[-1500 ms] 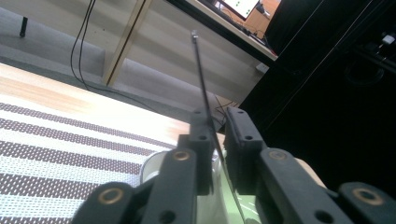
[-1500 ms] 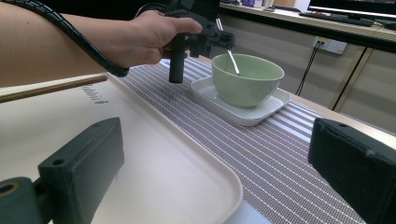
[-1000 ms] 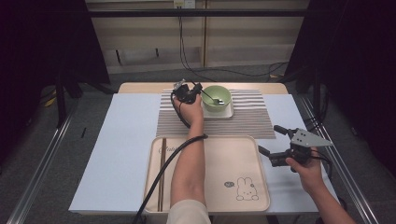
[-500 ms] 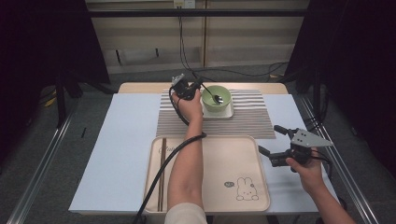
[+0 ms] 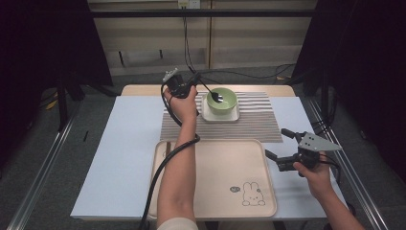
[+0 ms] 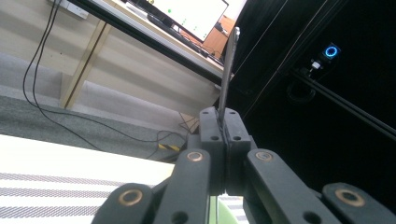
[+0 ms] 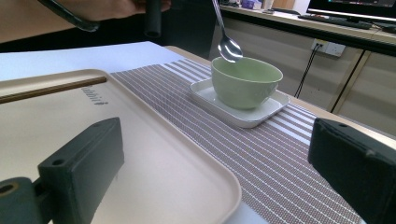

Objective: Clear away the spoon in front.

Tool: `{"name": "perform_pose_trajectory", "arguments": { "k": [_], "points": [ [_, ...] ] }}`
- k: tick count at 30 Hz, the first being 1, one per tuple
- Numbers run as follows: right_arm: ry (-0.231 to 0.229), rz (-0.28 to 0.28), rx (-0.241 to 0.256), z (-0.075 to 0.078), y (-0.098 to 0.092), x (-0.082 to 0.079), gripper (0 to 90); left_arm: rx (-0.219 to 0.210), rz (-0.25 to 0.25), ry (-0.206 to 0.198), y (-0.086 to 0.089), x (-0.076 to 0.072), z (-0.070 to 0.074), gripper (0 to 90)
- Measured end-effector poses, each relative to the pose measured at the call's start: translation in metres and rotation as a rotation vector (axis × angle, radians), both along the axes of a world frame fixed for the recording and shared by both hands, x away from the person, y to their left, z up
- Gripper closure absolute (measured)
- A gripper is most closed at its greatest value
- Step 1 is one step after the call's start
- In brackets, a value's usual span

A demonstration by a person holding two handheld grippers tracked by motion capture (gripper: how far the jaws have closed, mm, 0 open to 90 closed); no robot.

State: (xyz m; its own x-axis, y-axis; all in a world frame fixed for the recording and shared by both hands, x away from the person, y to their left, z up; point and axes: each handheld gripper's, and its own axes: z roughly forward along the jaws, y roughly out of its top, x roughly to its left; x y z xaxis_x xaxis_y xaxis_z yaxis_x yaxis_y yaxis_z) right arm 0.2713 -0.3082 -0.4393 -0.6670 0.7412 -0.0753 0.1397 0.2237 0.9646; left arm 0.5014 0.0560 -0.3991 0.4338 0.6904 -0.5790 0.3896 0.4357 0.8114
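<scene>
A shiny metal spoon hangs bowl-down just above the rim of a pale green ceramic bowl, which sits on a white square dish on a brown-and-white striped placemat. Nearer lies a beige plastic tray (a brown chopstick along its far edge). The right gripper has its black jaws spread wide apart.

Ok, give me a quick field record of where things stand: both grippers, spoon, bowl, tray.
left gripper: shut on the spoon handle, raised beside the bowl
spoon: tip hangs just above the bowl's rim
bowl: green, on a white dish on the striped mat
right gripper: open, holding nothing, right of the tray
tray: beige, chopsticks along its left edge
</scene>
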Motion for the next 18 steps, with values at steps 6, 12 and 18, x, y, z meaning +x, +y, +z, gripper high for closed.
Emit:
{"name": "perform_pose_trajectory", "arguments": {
  "k": [6, 12, 18],
  "points": [
    [-0.001, -0.002, -0.003, -0.001, 0.002, 0.0, 3.1, -0.035, -0.019, 0.036, 0.013, -0.01, 0.002, 89.8],
    [0.001, 0.0, 0.0, -0.001, 0.002, 0.0, 3.1, -0.033, -0.059, 0.071, 0.023, -0.019, 0.003, 89.8],
    [0.0, 0.002, -0.007, -0.001, 0.001, 0.0, 3.1, -0.048, -0.1, 0.094, 0.032, -0.028, 0.007, 89.8]
  ]
}}
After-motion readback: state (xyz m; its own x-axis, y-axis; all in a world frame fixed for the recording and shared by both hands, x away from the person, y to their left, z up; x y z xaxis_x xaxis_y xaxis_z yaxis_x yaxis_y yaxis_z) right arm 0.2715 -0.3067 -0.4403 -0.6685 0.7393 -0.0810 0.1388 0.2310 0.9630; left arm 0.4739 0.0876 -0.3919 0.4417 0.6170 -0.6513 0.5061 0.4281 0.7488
